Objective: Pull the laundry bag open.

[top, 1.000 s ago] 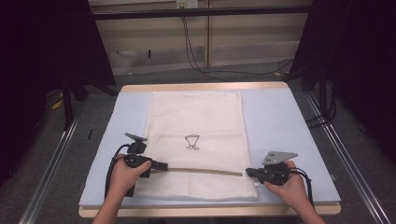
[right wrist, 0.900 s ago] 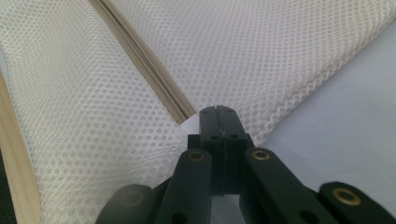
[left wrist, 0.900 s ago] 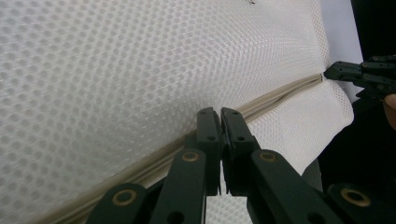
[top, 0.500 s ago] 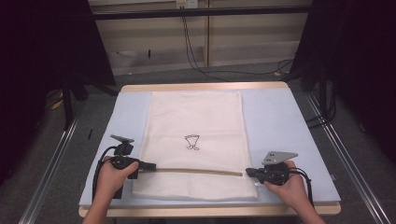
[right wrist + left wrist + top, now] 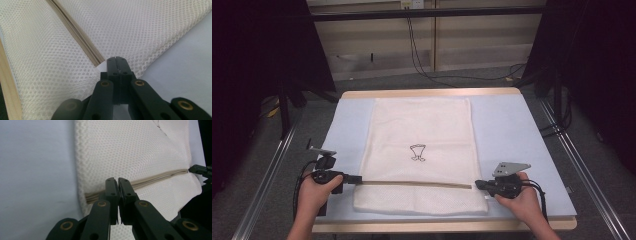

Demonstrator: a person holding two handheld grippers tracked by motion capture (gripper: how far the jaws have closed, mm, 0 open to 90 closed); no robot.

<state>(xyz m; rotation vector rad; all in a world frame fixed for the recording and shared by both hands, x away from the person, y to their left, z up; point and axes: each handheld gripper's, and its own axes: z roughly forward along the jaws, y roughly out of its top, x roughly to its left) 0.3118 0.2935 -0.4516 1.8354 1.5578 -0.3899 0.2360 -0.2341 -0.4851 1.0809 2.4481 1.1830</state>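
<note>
My left gripper [image 5: 358, 179] is clamped on the left end of the tan zipper [image 5: 412, 183] and my right gripper [image 5: 478, 184] pinches the mesh at its right end, both jaws closed tight, the cream mesh bag [image 5: 419, 131] lying flat beyond them on the pale blue mat [image 5: 512, 130].
</note>
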